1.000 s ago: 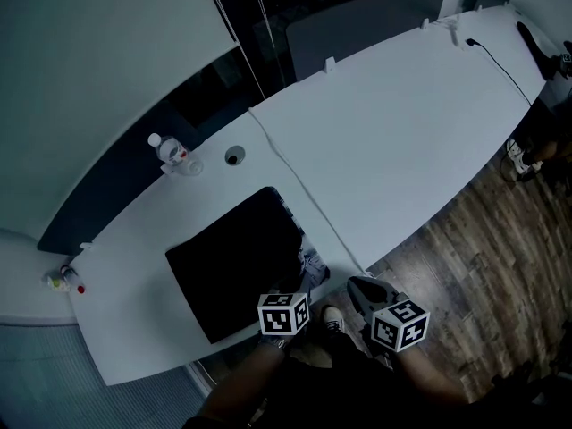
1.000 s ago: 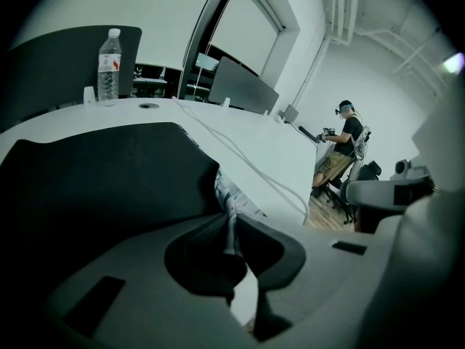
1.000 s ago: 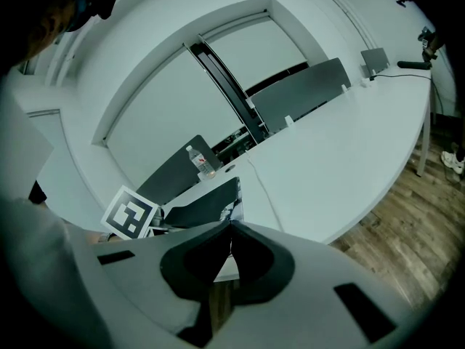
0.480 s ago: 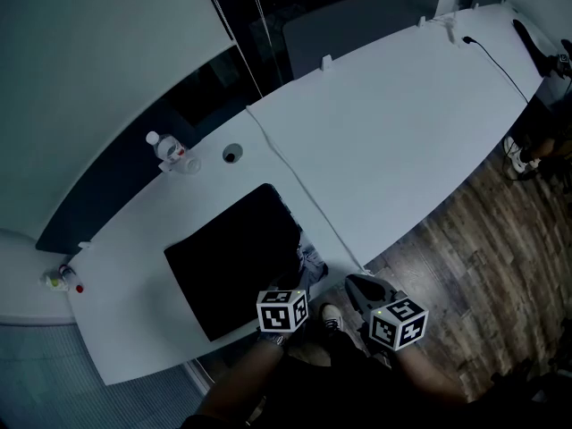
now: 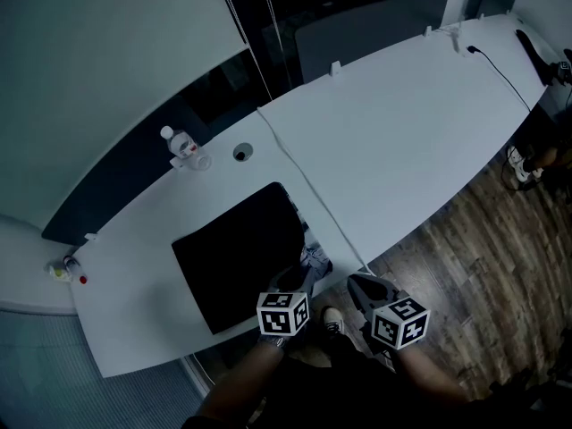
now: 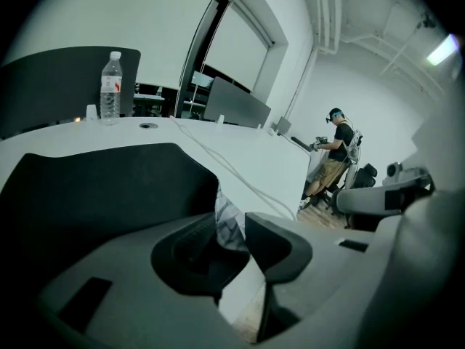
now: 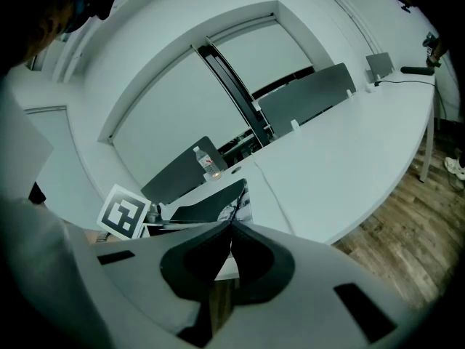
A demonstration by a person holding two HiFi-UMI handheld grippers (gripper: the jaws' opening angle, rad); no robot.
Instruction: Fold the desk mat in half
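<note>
Our left gripper jaws, just opening, stand apart round a corner of the black rectangular desk mat, nearer us than the clear plastic bottle; right gripper jaws together, empty. Freed corner may spring back.

Desk mat on the long table, at its near edge.
Behind the mat stands a water bottle, with a grommet hole just to its right. A cable crosses the table along the mat's right side.
</note>
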